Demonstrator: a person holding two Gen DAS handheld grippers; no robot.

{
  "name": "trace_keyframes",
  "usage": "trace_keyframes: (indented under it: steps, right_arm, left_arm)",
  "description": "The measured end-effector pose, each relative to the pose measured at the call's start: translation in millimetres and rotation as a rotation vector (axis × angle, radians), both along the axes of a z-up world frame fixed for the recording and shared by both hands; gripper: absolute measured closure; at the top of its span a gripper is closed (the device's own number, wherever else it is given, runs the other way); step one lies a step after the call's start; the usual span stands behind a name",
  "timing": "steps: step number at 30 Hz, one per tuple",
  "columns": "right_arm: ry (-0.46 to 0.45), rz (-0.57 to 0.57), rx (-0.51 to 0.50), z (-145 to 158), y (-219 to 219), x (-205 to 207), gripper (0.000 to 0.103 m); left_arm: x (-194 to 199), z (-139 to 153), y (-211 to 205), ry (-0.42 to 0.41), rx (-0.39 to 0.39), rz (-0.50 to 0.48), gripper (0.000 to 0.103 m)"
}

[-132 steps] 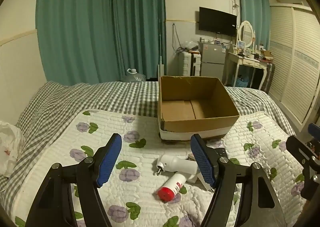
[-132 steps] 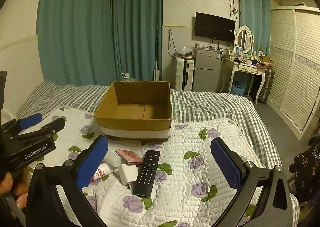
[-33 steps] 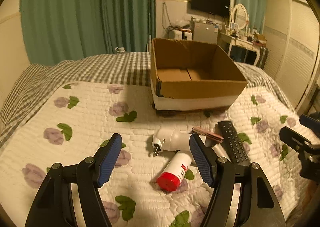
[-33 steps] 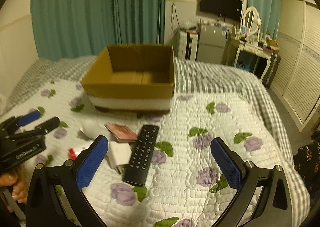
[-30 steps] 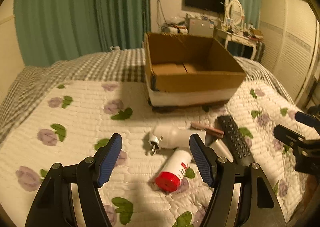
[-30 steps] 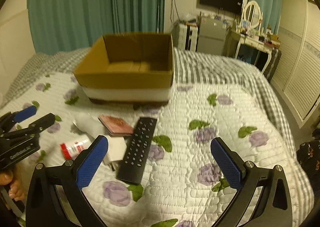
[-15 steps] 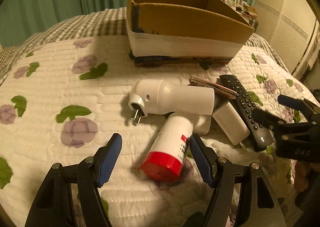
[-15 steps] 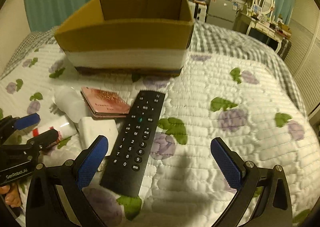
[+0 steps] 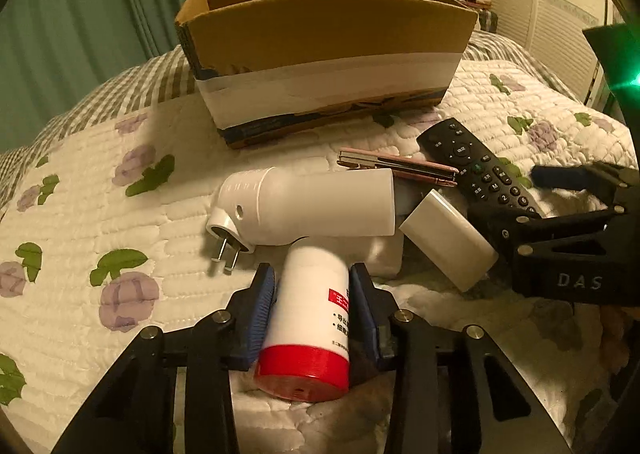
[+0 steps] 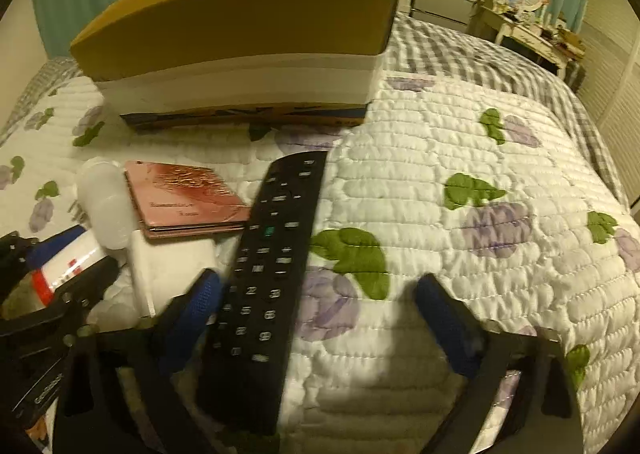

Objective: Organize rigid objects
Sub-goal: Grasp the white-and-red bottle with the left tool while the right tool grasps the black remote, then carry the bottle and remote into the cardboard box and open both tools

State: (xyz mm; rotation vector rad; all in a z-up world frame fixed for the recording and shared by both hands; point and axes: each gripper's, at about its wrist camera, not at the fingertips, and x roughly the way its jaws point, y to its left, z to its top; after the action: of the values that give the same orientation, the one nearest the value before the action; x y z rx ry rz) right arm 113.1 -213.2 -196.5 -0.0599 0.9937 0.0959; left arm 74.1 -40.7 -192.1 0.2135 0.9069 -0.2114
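A white bottle with a red cap (image 9: 316, 278) lies on the quilt between the fingers of my left gripper (image 9: 312, 310). Its jaws are closing and both blue pads touch the bottle's sides. Just beyond it lie a white plug-in device (image 9: 312, 206) and a white block (image 9: 448, 246). In the right wrist view a black remote (image 10: 276, 238) lies between the fingers of my right gripper (image 10: 320, 318). Those jaws are closing too; the left pad is next to the remote and the right pad stands well clear of it. A pink case (image 10: 184, 194) rests beside the remote.
An open cardboard box (image 9: 328, 38) stands on the bed behind the objects. The flowered quilt (image 10: 460, 142) stretches off to the right. Green curtains (image 9: 60, 34) hang behind, and a dressing table (image 10: 528, 30) stands beyond the bed.
Both grippers have dropped close to the quilt. The left jaws went from wide open to closed around the bottle. The right jaws have narrowed around the remote.
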Motion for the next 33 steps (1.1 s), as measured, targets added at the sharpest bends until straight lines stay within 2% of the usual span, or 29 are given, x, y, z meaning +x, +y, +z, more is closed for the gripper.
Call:
trace_keyframes:
  steps: [1, 3, 4, 7, 10, 15, 16, 18, 19, 26, 33]
  right_arm:
    - [0.004, 0.015, -0.008, -0.1, 2.6, -0.8, 0.034]
    - [-0.006, 0.036, -0.044, 0.3, 9.4, -4.1, 0.065]
    - [-0.016, 0.042, -0.047, 1.9, 11.1, -6.1, 0.067]
    - [-0.002, 0.048, 0.015, 4.4, 4.7, -8.9, 0.067]
    - [-0.008, 0.043, 0.026, 7.8, 0.7, -14.6, 0.067]
    - [-0.076, 0.036, 0.1, 26.2, -5.7, -37.2, 0.069]
    - [-0.086, 0.033, 0.105, 26.8, -5.6, -40.9, 0.075]
    - [-0.104, 0.027, 0.12, 33.0, -10.0, -46.1, 0.079]
    - [-0.109, 0.027, 0.125, 36.2, -9.7, -46.3, 0.082]
    - [-0.12, 0.042, 0.138, 40.5, -13.5, -64.8, 0.083]
    - [-0.202, 0.034, 0.116, 67.1, -14.7, -83.8, 0.083]
  left_arm:
    - [-0.2, 0.7, 0.4, -0.002, -0.002, 0.004, 0.064]
    - [-2.0, 2.5, 2.2, -0.006, -0.005, 0.015, 0.065]
    - [-2.9, 3.6, 2.7, -0.005, -0.011, 0.02, 0.065]
    - [-6.3, 6.6, 7.5, 0.005, -0.053, 0.042, 0.065]
    - [-13.2, 10.3, 13.2, 0.007, -0.088, 0.066, 0.065]
    - [-29.5, 18.3, 12.3, -0.011, -0.077, 0.071, 0.066]
    - [-32.6, 20.8, 12.1, -0.019, -0.077, 0.069, 0.066]
    - [-36.6, 25.5, 11.8, -0.031, -0.079, 0.07, 0.066]
    - [-38.8, 28.9, 11.9, -0.04, -0.083, 0.072, 0.066]
    - [-47.2, 46.8, 11.4, -0.084, -0.088, 0.087, 0.066]
    - [-62.9, 67.4, 10.6, -0.135, -0.086, 0.089, 0.066]
